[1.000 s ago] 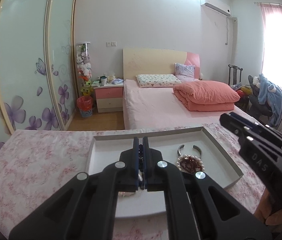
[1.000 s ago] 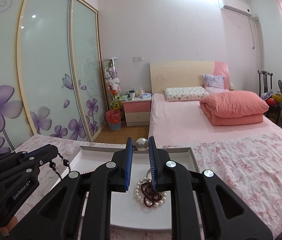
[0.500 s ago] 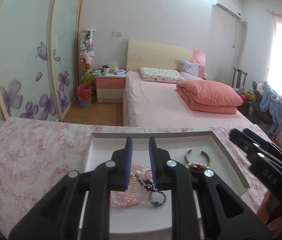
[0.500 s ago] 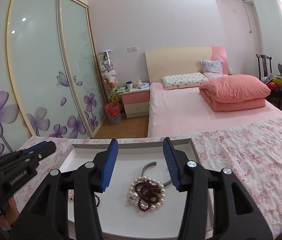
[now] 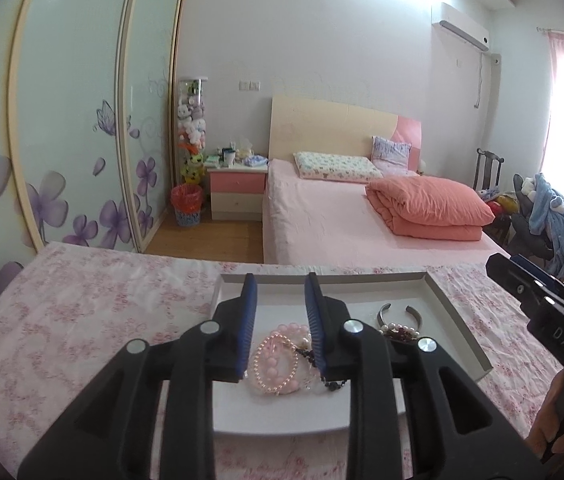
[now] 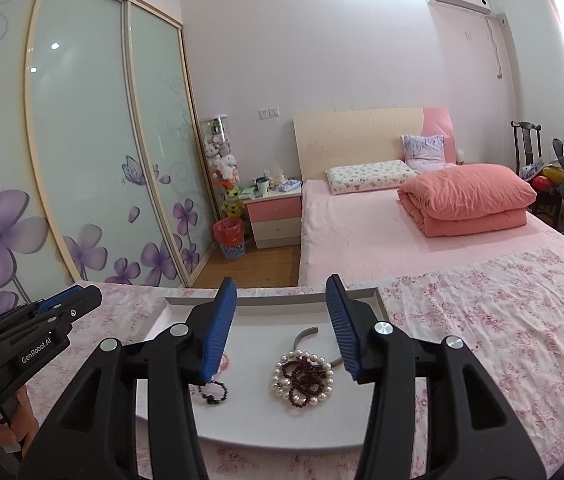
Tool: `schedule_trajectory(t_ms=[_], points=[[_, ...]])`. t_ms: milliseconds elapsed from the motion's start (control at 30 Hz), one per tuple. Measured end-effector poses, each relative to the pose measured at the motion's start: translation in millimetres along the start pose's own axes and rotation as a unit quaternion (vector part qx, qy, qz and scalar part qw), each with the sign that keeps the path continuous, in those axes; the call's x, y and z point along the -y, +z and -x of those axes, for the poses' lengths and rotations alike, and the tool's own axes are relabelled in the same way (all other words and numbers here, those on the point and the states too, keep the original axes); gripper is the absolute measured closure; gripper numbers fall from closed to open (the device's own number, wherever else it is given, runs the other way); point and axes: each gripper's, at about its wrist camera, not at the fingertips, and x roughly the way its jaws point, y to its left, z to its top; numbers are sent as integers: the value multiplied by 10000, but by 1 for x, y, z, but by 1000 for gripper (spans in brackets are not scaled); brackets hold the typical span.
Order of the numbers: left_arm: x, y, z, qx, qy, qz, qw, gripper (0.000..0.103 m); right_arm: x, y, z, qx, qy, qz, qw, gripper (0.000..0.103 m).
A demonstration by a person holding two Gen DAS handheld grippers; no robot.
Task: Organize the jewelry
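Observation:
A shallow white tray point(image 5: 460, 322) point(image 6: 266, 420) lies on the floral cloth and holds the jewelry. In it lie a pink bead bracelet point(image 5: 272, 364), a dark bead string point(image 6: 213, 393), a white pearl bracelet point(image 6: 302, 376) with a maroon bead strand coiled in it, and a grey metal cuff point(image 5: 400, 314) point(image 6: 309, 332). My left gripper point(image 5: 281, 290) hovers above the pink bracelet; its jaws are opening and hold nothing. My right gripper point(image 6: 282, 292) hangs open above the pearl bracelet with nothing between its pads.
The tray sits on a surface covered by a pink floral cloth point(image 5: 82, 320). Beyond it stand a bed point(image 5: 342, 216) with a folded coral quilt, a bedside cabinet point(image 5: 236, 192), a red bin point(image 5: 187, 204) and sliding wardrobe doors point(image 6: 82, 140).
Both grippers went from shut to open and lifted back from the tray. The dark bead string and the pearl bracelet, held a second ago, now lie in the tray.

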Motion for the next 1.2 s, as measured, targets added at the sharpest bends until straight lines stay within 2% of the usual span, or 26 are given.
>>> schedule_trajectory(t_ms=[133, 300, 367, 433, 467, 533, 733, 1000, 1200], points=[[-3, -2, 36, 223, 72, -73, 9997, 67, -4, -1, 29, 34, -12, 17, 10000, 55], [-9, -10, 78, 396, 86, -91, 9991, 50, -11, -7, 65, 132, -109, 50, 9998, 38], [-11, -15, 95, 455, 64, -96, 9989, 41, -13, -10, 78, 161, -152, 79, 9997, 26], [-13, -21, 109, 510, 100, -98, 9986, 24, -14, -14, 89, 207, -197, 83, 9996, 13], [-14, -23, 115, 522, 101, -94, 9985, 19, -13, -16, 94, 223, -199, 80, 9995, 8], [-16, -29, 125, 505, 81, -87, 9987, 5, -14, -20, 102, 225, -174, 75, 9996, 2], [-20, -44, 144, 448, 57, -111, 9989, 4, -17, -31, 119, 221, -225, 208, 9993, 2], [-19, -68, 169, 768, 201, -95, 9968, 4, -21, -46, 144, 474, -215, 279, 9983, 2], [-10, -91, 175, 865, 309, -372, 9951, 4, -21, -61, 147, 479, -238, 355, 9979, 2]])
